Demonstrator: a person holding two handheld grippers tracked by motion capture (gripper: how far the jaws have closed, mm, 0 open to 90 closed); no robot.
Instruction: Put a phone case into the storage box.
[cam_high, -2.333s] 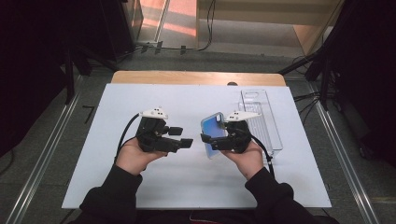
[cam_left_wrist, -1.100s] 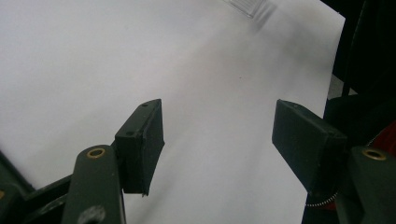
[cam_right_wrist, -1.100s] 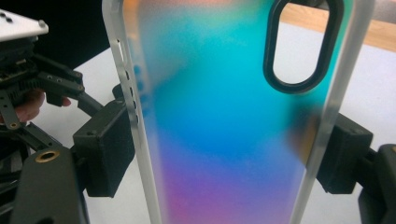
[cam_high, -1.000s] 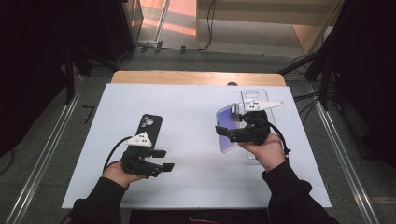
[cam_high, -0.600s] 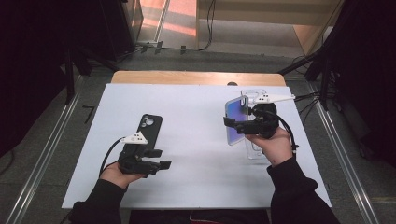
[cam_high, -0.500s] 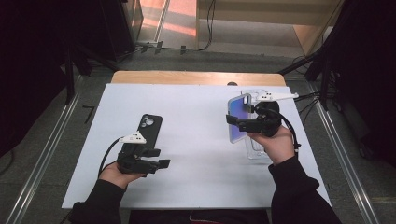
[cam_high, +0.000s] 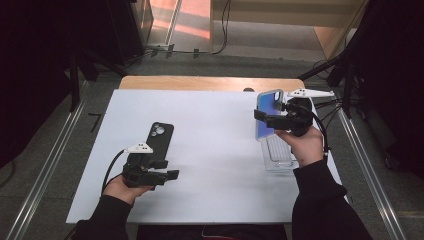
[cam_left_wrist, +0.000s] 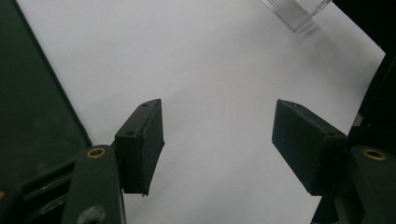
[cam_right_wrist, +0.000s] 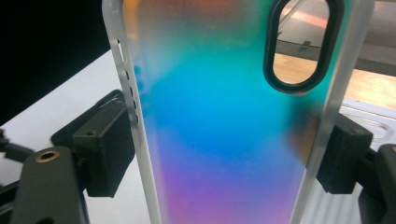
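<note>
Two claws worked apart: the right gripper (cam_high: 264, 119) squeezed the shiny phone case (cam_high: 265, 114) by its edges at the frame's upper right, ready to drop it in the clear tray (cam_high: 280, 156), while the left gripper (cam_high: 167, 170) waited wide open at lower left near the black phone (cam_high: 159, 137).

Frosted iridescent plastic phone case (cam_right_wrist: 224, 130), matt white table (cam_high: 215, 130)

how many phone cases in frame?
2. A black phone case lies on the table just beyond the left gripper; an iridescent phone case is clamped upright in the right gripper.

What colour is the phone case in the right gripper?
Rainbow: phone case shades teal, blue, purple; clearest in right gripper view.
</note>
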